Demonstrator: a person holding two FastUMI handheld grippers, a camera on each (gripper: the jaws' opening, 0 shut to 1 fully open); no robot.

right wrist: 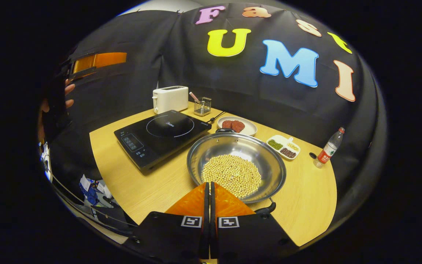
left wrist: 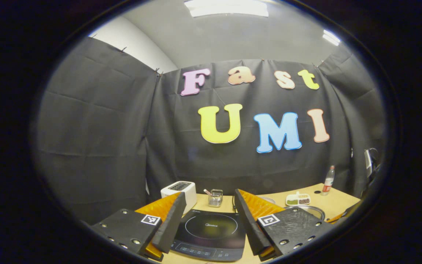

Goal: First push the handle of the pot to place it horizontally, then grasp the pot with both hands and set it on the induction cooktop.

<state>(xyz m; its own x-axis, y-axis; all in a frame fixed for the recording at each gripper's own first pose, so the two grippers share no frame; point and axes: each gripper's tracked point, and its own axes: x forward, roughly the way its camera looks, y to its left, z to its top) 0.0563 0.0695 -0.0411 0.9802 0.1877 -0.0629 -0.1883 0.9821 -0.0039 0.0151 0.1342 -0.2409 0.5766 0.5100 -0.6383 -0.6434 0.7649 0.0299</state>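
1. The round stainless-steel pot (right wrist: 237, 165) sits on the light wooden table (right wrist: 308, 205), just beside the black induction cooktop (right wrist: 161, 136) and not on it; a layer of pale yellow beans (right wrist: 232, 175) covers its bottom.
2. Beyond the pot, a small white plate (right wrist: 237, 126) holds dark red-brown pieces, and a white three-part dish (right wrist: 284, 147) holds green, dark and pale grains, one kind per compartment.
3. A small clear holder (right wrist: 202, 106) with a pink-tipped stick stands by a white toaster (right wrist: 170, 98) at the table's back edge; a clear plastic bottle with a red label (right wrist: 329, 148) stands upright near the right edge.
4. Black cloth walls the booth, with ceiling lights above in the left gripper view.
5. One black pot handle (right wrist: 266, 209) shows at the near rim, beside the right gripper (right wrist: 208, 190); another lies at the far rim, so the handle axis runs roughly toward and away from that camera.
6. The right gripper's fingers are pressed together, holding nothing, over the pot's near rim.
7. The left gripper (left wrist: 209, 216) is spread wide, empty, above the cooktop.
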